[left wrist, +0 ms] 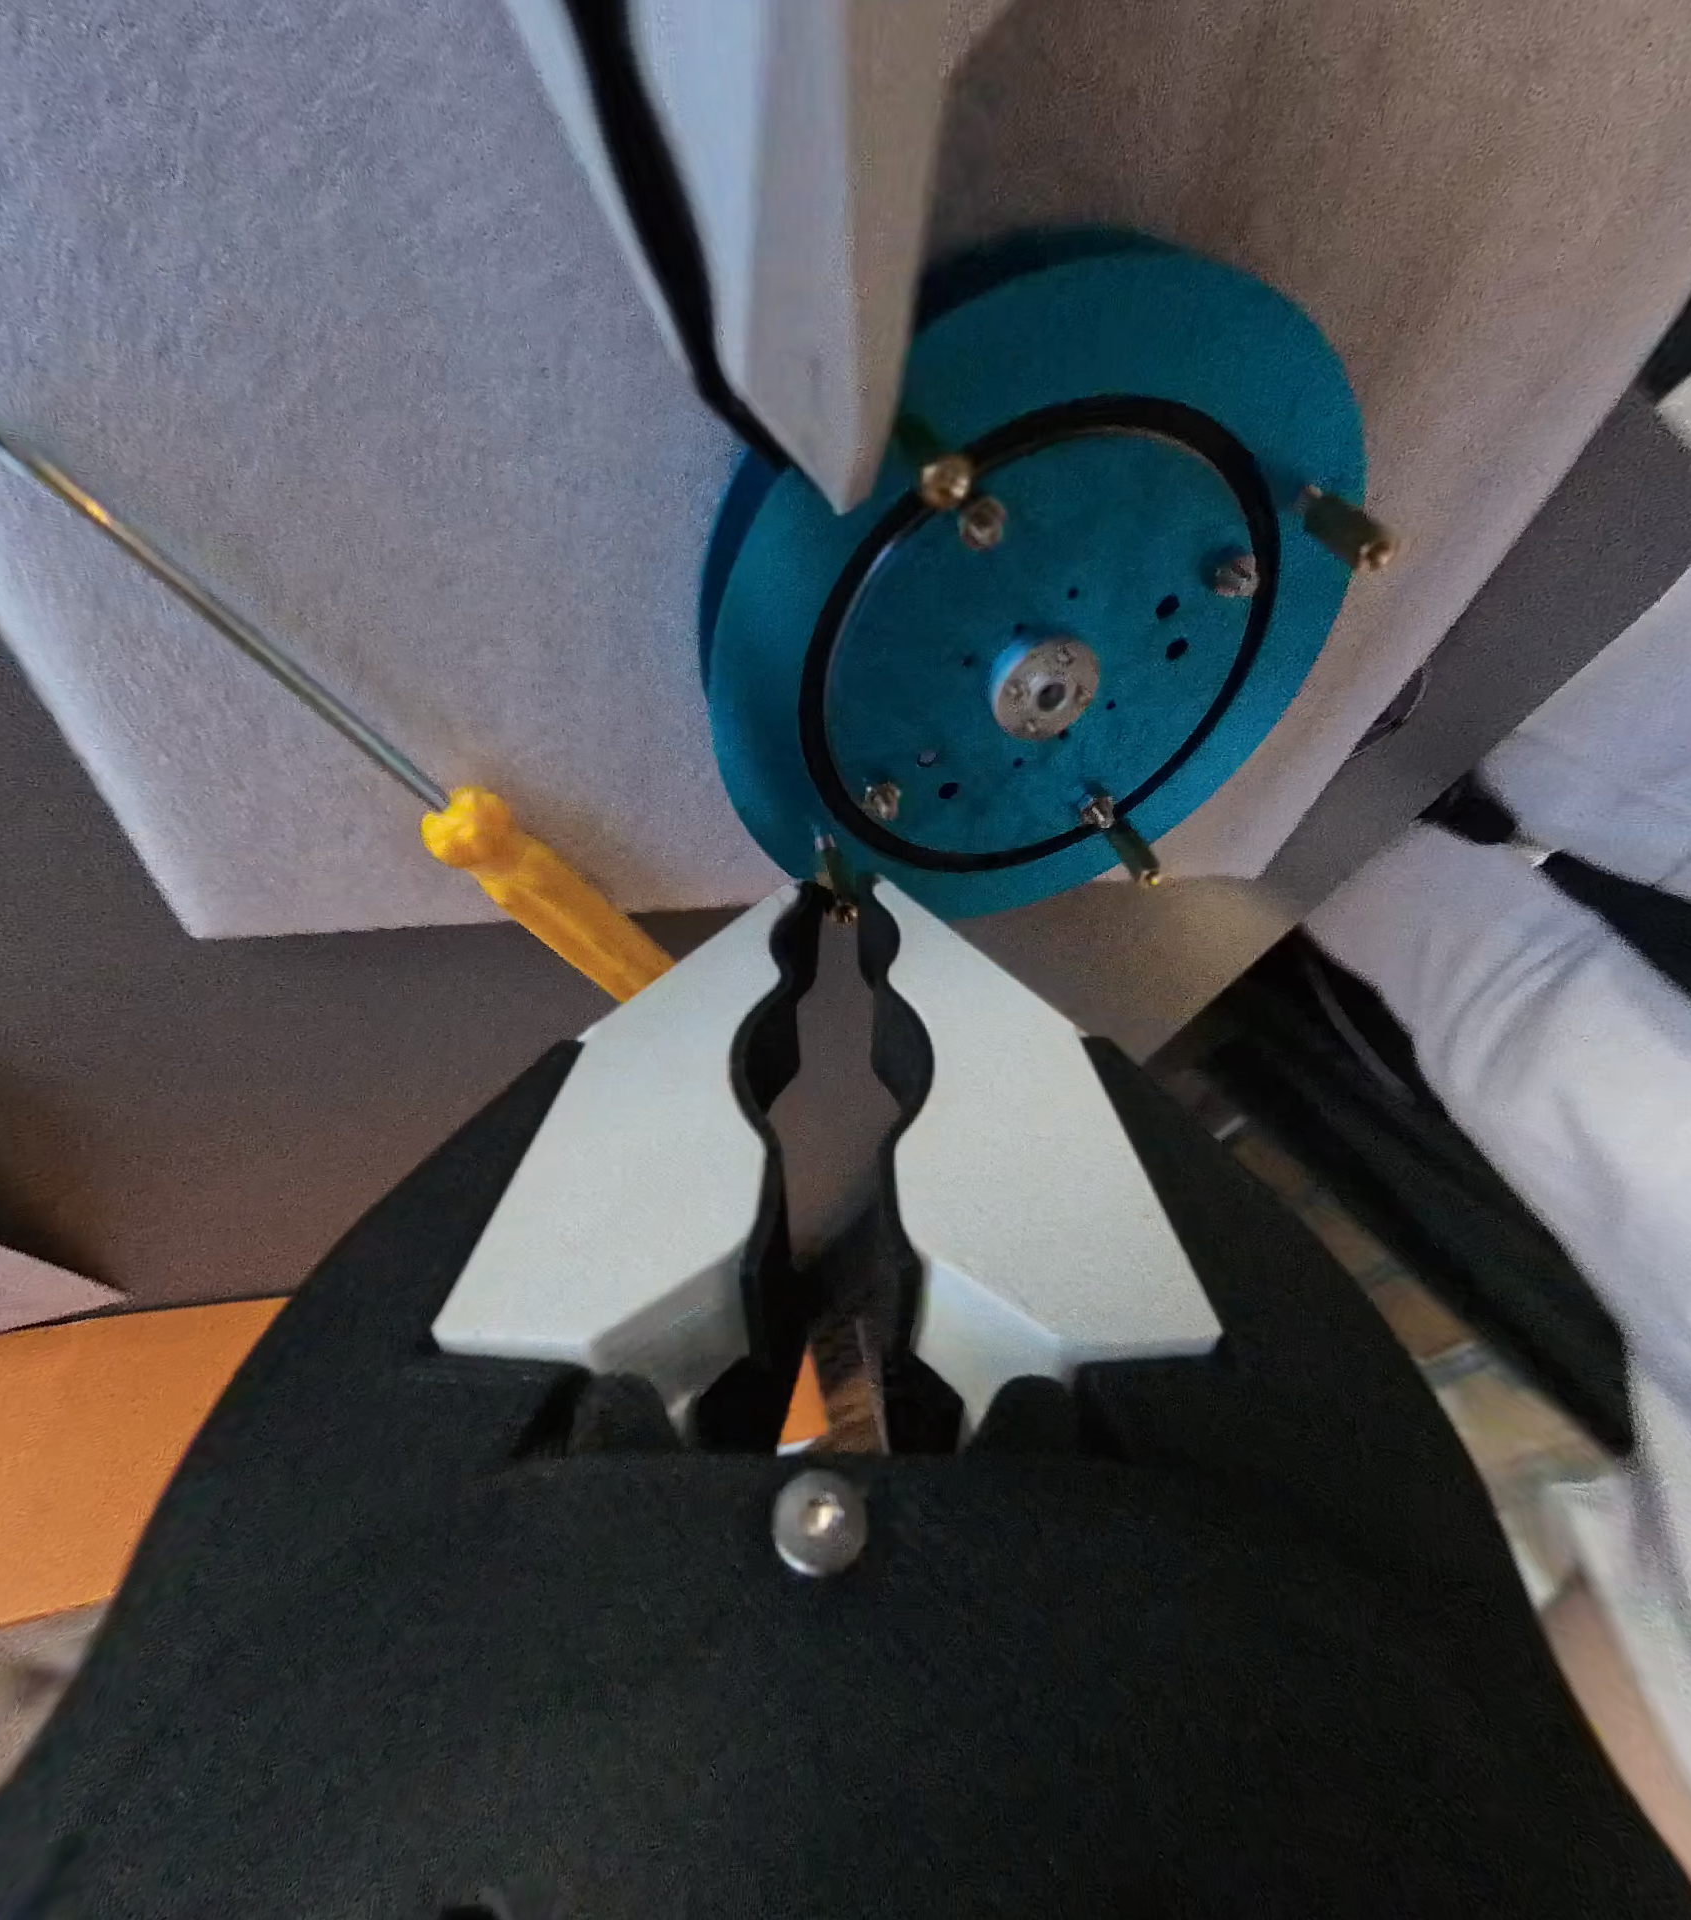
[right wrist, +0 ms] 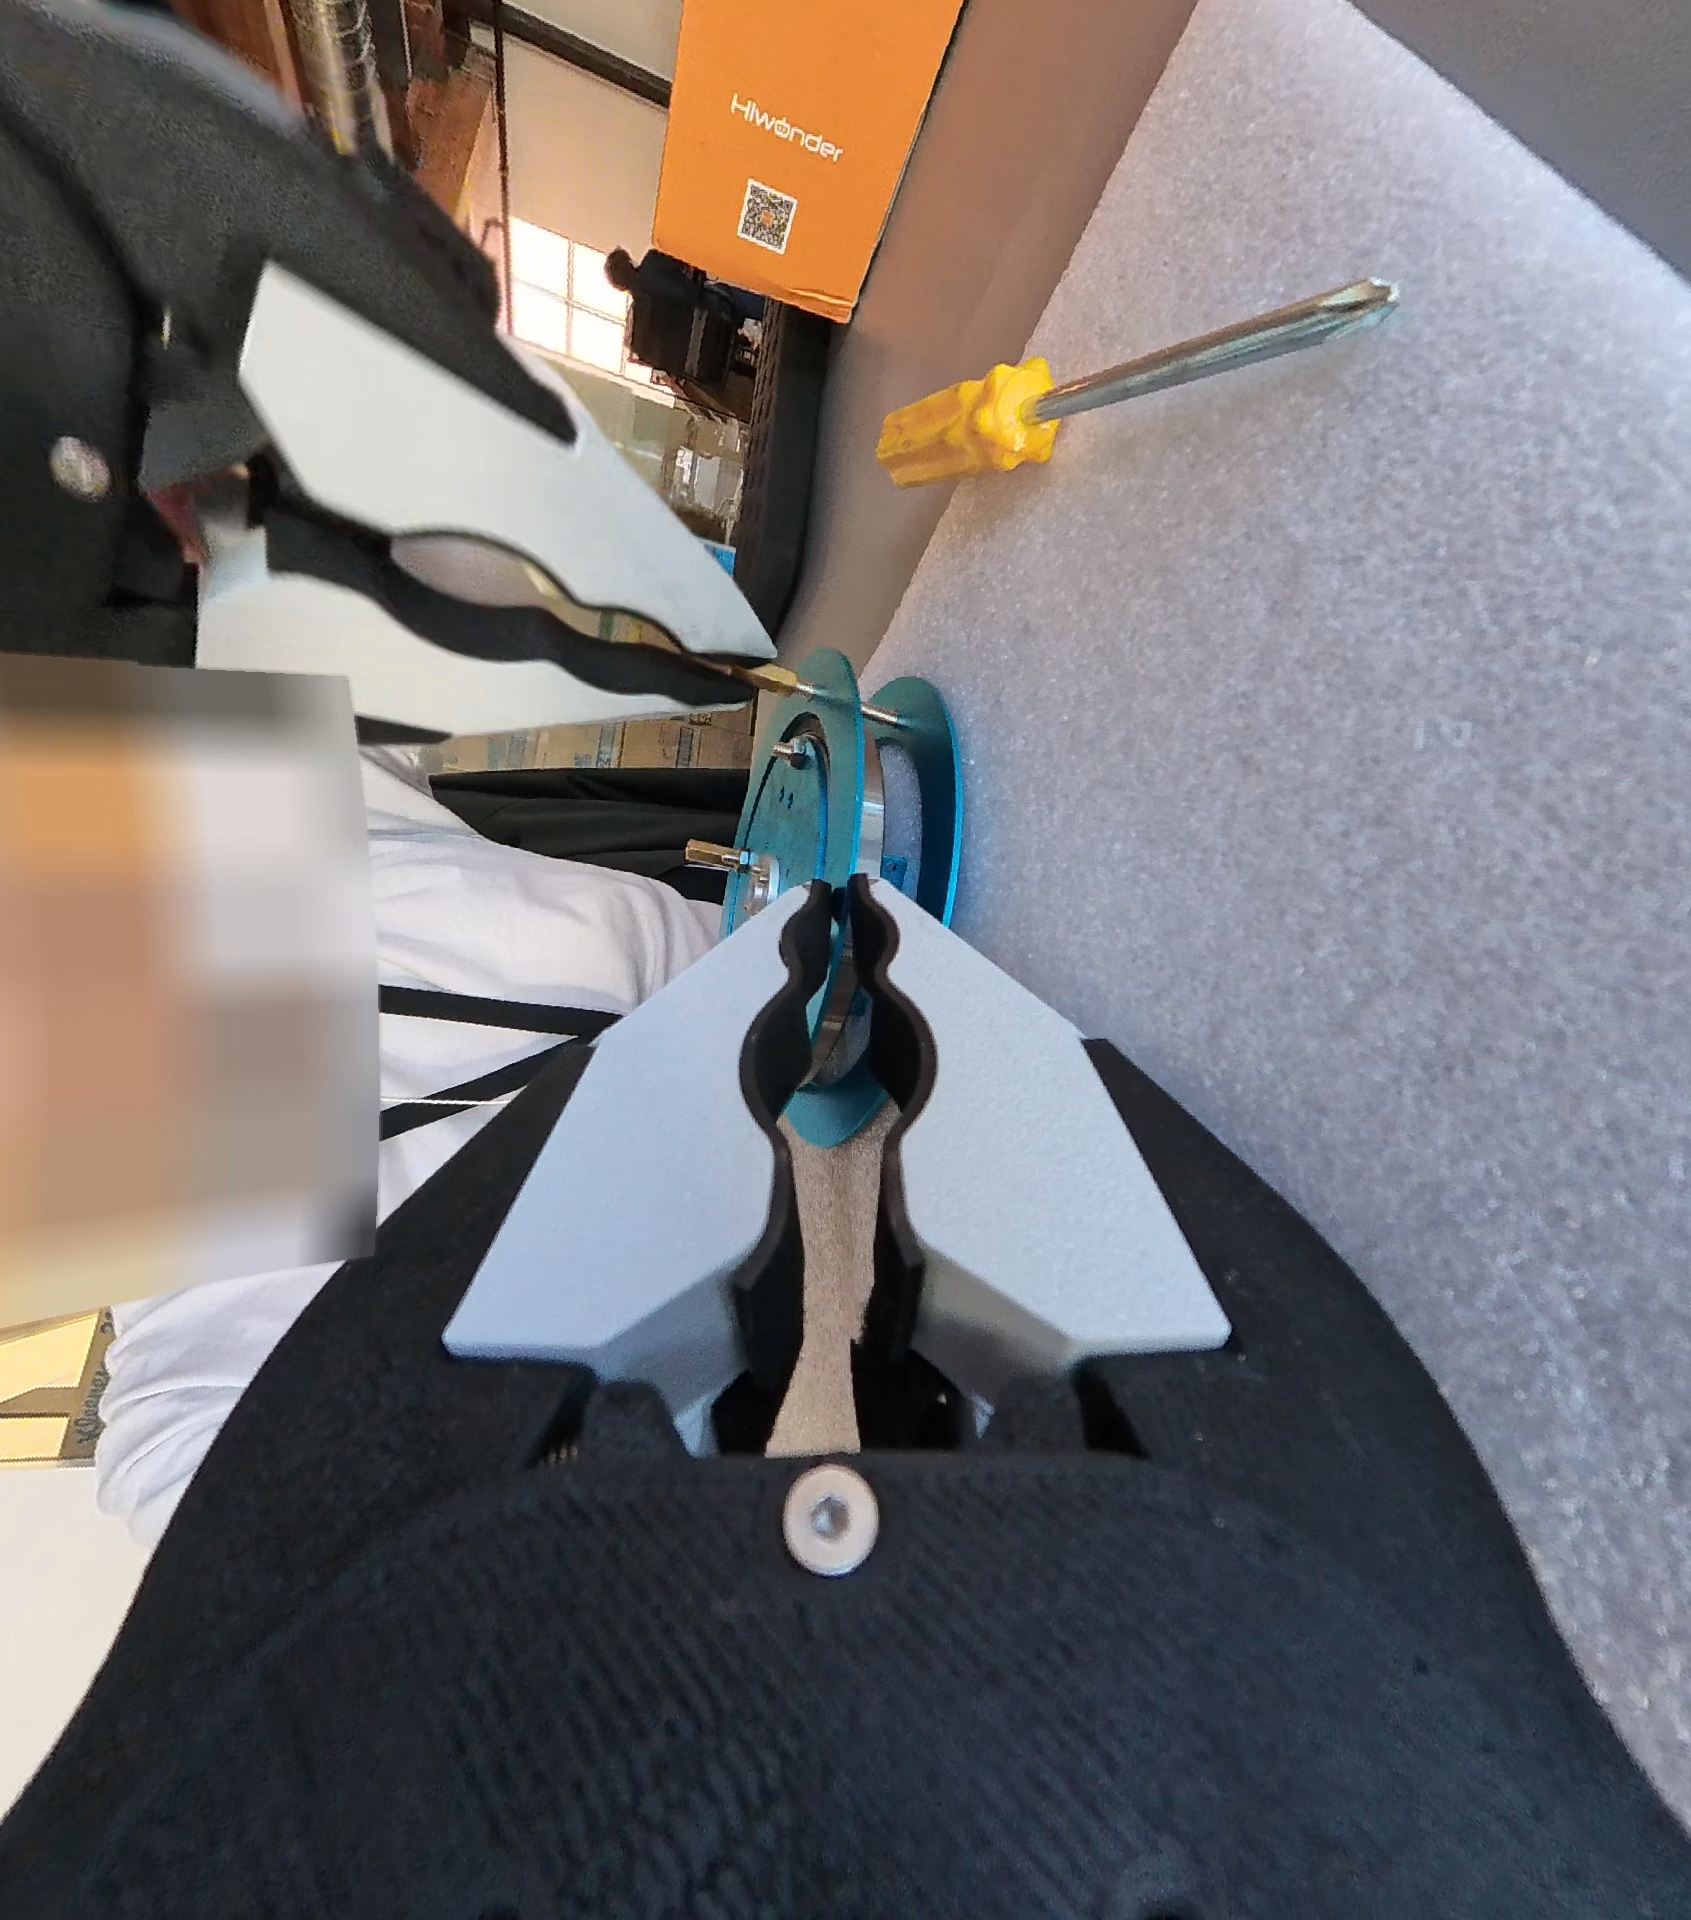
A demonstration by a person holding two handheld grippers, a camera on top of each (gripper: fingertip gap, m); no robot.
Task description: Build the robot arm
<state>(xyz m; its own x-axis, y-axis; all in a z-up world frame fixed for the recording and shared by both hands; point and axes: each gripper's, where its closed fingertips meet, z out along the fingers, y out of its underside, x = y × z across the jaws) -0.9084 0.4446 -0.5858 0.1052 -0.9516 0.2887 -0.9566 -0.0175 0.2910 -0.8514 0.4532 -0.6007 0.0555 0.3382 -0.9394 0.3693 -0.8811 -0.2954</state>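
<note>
A blue two-disc assembly (left wrist: 1028,582) with brass standoffs and a silver hub lies on a grey foam mat (left wrist: 301,416). My left gripper (left wrist: 838,896) is shut on a brass standoff (left wrist: 833,873) at the near rim of the upper disc. In the right wrist view the left gripper (right wrist: 756,670) pinches that standoff (right wrist: 781,683) from the upper left. My right gripper (right wrist: 841,888) is shut on the edge of the upper blue disc (right wrist: 836,769); the lower disc (right wrist: 929,769) rests on the foam. The right gripper's finger also shows in the left wrist view (left wrist: 820,395), on the disc's far rim.
A yellow-handled screwdriver (left wrist: 529,883) (right wrist: 966,426) lies on the foam mat (right wrist: 1340,935) beside the discs. An orange box (left wrist: 41,1455) (right wrist: 799,104) stands past the mat's edge. A person's white sleeve (left wrist: 1599,1039) (right wrist: 508,935) is close to the discs.
</note>
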